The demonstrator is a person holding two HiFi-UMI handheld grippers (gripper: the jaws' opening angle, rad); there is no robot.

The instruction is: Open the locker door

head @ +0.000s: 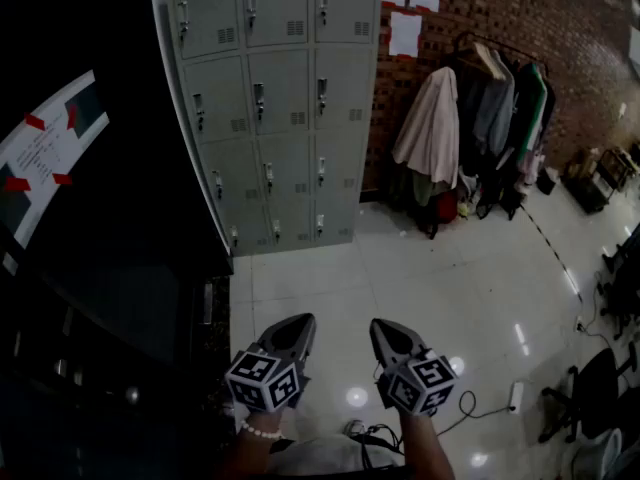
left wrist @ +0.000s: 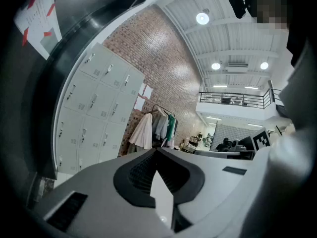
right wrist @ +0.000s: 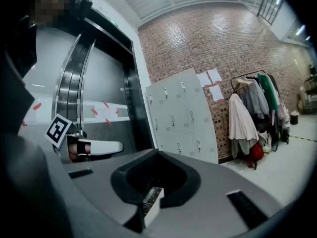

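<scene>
The lockers (head: 275, 98) stand well ahead across the floor (head: 400, 268), beside the brick wall (head: 520, 18), every door shut. My left gripper (head: 300, 321) and right gripper (head: 383, 326) hang empty with jaws clenched. Arriving like that, I'd bump a small latch (head: 260, 96) rather than grip it.

Open tiled floor (head: 420, 278) runs clear up to the locker bank (head: 275, 108), hemmed by a dark wall (head: 130, 228) left and a loaded clothes rack (head: 480, 118) right.
</scene>
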